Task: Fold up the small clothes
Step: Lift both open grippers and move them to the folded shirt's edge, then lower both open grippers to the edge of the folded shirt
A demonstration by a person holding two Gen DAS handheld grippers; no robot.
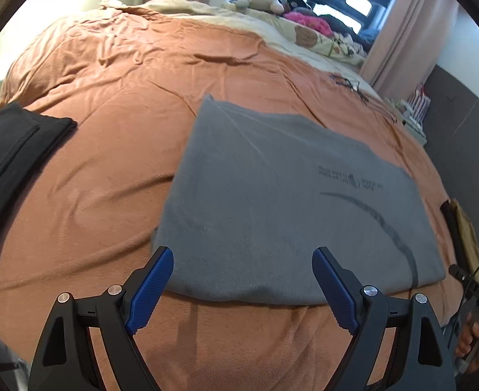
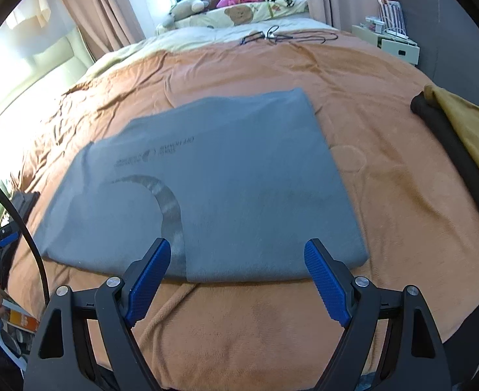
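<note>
**Now both grippers line up on the grey shirt's near hem**

Right, we're between folds. The grey garment (image 1: pixel 272 195) lies flat on the orange bedspread (image 1: pixel 109 97), close to the bed's near edge and roughly midway along it, already brought in to a neat rectangle. The left gripper (image 1: pixel 242 260) hangs over its near-left corner, jaws wide apart and nothing between them; the right gripper (image 2: pixel 238 254) sits over the near hem further along, equally wide, equally empty.

My read: the sides are in, and the lengthwise fold comes next. That calls for both tools to drop to the near hem, pinch every layer at the two corners, then lift and carry that edge toward the far one together, so the cloth doesn't skew.

The garment itself looks smooth and soft, matte grey, with small dark lettering (image 2: pixel 154 154) and a curved paler stripe (image 2: pixel 171 215). Over at the bed's left edge lies a folded black garment (image 1: pixel 14 156); at the right edge, a dark and mustard pile (image 2: pixel 461 137).
</note>
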